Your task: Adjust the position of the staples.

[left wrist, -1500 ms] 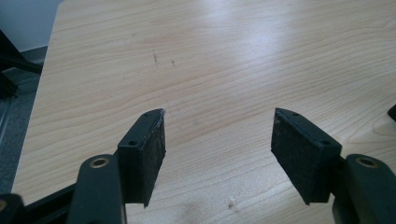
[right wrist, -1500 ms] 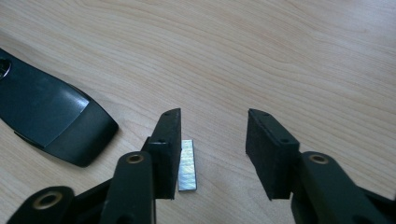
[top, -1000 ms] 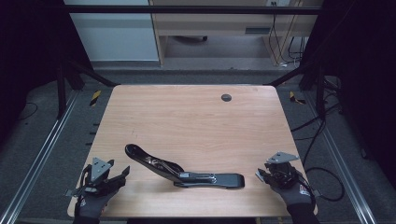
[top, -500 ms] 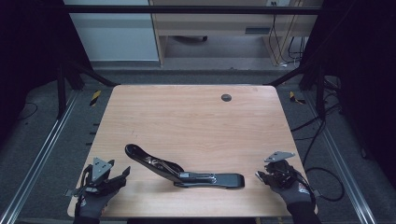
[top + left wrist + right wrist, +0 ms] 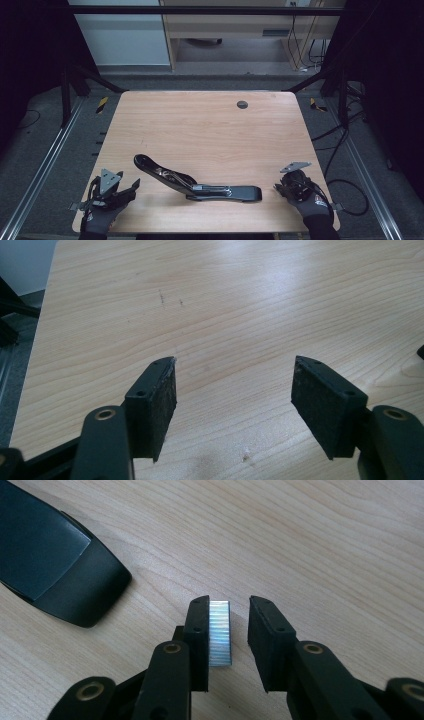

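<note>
A black stapler (image 5: 200,185) lies swung open near the table's front, its top arm reaching up-left and its base pointing right; its rounded end (image 5: 55,565) is in the right gripper view. A short silver strip of staples (image 5: 220,632) lies on the wood between the jaws of my right gripper (image 5: 230,602), against the left pad with a gap to the right pad. These jaws have just been closing around the strip. In the high view the right gripper (image 5: 280,189) sits right of the stapler. My left gripper (image 5: 235,370) is open over bare wood, at the front left (image 5: 131,189).
The wooden table (image 5: 210,135) has a round dark grommet (image 5: 242,104) near its far edge. Metal floor rails run along both sides, and cables (image 5: 345,185) trail on the floor at the right. A desk and cabinet stand beyond the table.
My right gripper has shifted slightly toward the stapler. The left gripper and the stapler have kept still.
</note>
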A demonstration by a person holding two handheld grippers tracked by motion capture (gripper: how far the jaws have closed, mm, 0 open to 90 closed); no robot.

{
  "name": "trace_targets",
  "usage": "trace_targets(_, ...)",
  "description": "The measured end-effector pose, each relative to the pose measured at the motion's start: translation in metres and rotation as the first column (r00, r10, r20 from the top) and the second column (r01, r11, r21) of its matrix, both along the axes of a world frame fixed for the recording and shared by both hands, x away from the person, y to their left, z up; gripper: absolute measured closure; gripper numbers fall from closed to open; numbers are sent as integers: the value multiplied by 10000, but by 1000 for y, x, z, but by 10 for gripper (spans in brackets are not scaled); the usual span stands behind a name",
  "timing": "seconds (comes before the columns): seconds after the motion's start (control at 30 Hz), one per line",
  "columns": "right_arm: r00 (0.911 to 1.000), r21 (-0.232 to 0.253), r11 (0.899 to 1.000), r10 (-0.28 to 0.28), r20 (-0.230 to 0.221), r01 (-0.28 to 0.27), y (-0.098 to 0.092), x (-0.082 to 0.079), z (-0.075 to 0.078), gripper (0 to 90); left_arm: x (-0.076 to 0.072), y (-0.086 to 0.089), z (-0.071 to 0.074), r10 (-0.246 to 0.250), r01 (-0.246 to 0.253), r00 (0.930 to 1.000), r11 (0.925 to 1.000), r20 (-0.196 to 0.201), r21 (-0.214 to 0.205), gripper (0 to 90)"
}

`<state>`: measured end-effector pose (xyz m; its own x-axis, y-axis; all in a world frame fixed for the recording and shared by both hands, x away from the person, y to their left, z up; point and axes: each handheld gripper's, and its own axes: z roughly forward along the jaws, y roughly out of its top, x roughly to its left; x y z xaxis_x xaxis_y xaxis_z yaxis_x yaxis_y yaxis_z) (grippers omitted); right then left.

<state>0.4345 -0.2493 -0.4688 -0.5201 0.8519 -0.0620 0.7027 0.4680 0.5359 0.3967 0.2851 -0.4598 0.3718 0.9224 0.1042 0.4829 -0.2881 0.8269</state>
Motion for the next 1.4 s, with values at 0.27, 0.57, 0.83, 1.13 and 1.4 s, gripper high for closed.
trace_targets(0.27,9999,43,10000,-37,-141,38,1,2,-3,732,0,0,0,-1,1,10000,10000,-19,-16,339)
trace_targets(0.57,9990,175,9998,-76,-443,83,2,3,-5,744,0,0,0,-2,2,10000,10000,-28,-5,339)
trace_targets(0.83,9983,249,9996,-115,-571,129,2,3,-5,779,0,0,0,-15,15,10000,10000,-37,14,340)
trace_targets(1.13,9988,310,9984,481,-35,-480,2,0,3,780,0,0,0,-26,26,10000,10000,-59,23,339)
trace_targets(1.4,9877,446,9871,1523,347,-1537,13,0,15,780,1,-1,0,-33,33,9999,10000,-105,30,339)
